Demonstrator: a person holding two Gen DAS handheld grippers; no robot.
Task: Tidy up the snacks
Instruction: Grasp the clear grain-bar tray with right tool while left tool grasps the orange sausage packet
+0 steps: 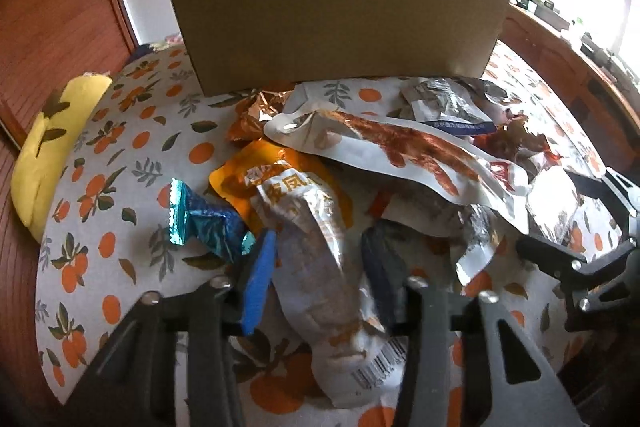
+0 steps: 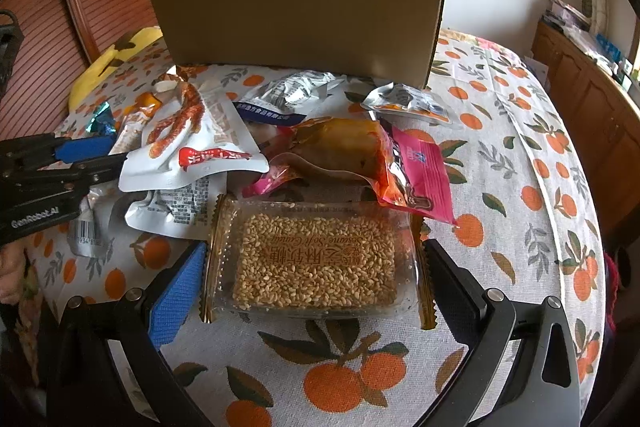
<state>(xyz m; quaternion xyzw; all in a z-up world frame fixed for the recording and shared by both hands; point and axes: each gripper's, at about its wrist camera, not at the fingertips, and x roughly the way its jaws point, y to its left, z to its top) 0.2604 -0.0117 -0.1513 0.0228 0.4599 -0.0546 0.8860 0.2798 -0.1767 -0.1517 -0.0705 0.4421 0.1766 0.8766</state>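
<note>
- Snacks lie in a loose heap on a tablecloth printed with oranges; a cardboard box stands upright behind the heap.
- Left gripper: jaws straddle an orange-and-silver pouch that runs lengthwise between them, barcode end nearest the camera. Blue pad sits against the pouch's left side; the dark pad on the right looks just clear of the foil. Whether it is clamped cannot be told.
- A teal foil candy lies just left of the blue pad, touching the pouch's orange top.
- A long white pouch with a red-brown meat picture overlaps the far end of the orange pouch and slants right.
- Right gripper: jaws spread wide, one on each side of a clear-wrapped sesame bar, near its crimped ends. Nothing grasped; the bar lies flat on the cloth at the near edge of the heap.
- Behind the bar: a pink packet and an orange-red bag, overlapping.
- Silver packets lie close to the box's foot.
- A yellow cushion sits at the table's far left edge.
</note>
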